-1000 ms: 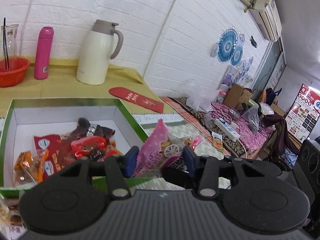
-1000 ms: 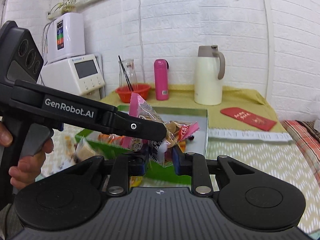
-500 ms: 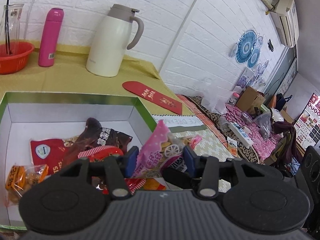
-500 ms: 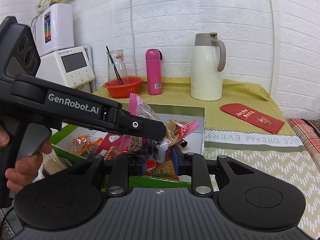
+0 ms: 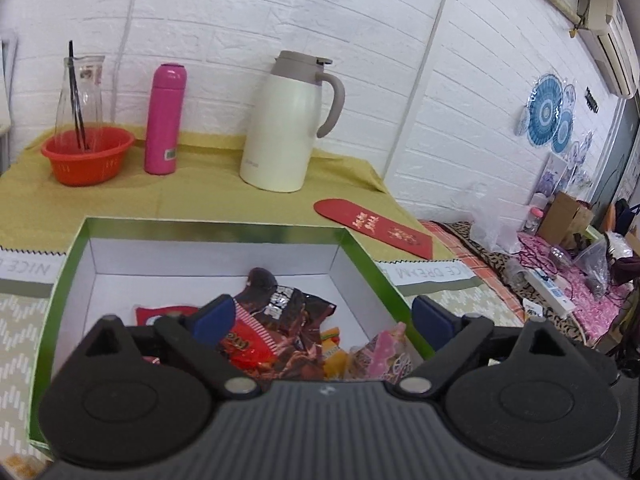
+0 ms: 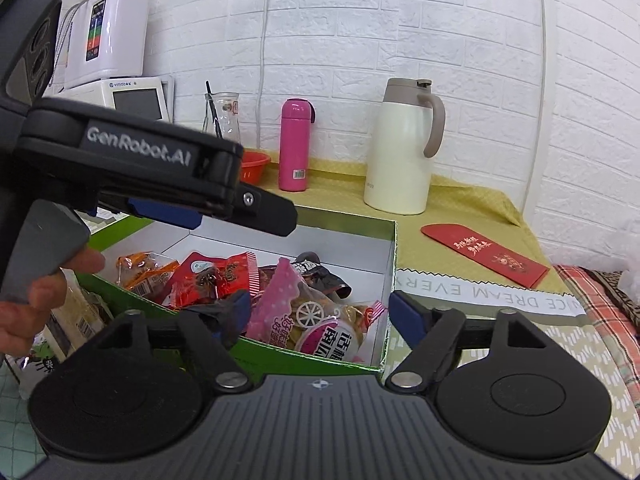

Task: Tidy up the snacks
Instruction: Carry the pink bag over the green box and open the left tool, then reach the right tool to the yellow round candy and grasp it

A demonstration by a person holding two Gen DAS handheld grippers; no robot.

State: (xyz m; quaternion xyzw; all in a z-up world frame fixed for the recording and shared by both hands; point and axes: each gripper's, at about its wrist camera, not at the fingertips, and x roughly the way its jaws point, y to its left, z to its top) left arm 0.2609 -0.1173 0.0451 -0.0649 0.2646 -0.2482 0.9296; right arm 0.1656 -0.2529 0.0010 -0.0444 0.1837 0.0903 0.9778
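A green box (image 5: pixel 212 226) with white inner walls (image 6: pixel 340 240) holds several snack packets, among them a brown one (image 5: pixel 296 320) and a red one (image 6: pixel 212 276). The pink snack bag (image 6: pixel 280 292) lies loose in the box's near right corner (image 5: pixel 384 356). My left gripper (image 5: pixel 320 316) hangs over the box, its jaws opening wide and touching nothing. From the right wrist view it reaches in from the left (image 6: pixel 224 212). My right gripper (image 6: pixel 322 308) is at the box's near wall, its jaws opening too. The pink bag lies beyond and below them, free of the pads.
At the back of the yellow cloth stand a cream jug (image 5: pixel 286 128), a pink bottle (image 5: pixel 165 120) and a red basket (image 5: pixel 86 156) with a glass carafe. A red envelope (image 5: pixel 372 226) lies right of the box. A person's hand (image 6: pixel 40 300) holds the left gripper. More packets lie left of the box.
Both grippers held the pink bag together above the box; both have spread wide and let go. The bag has dropped into the box's near right corner.
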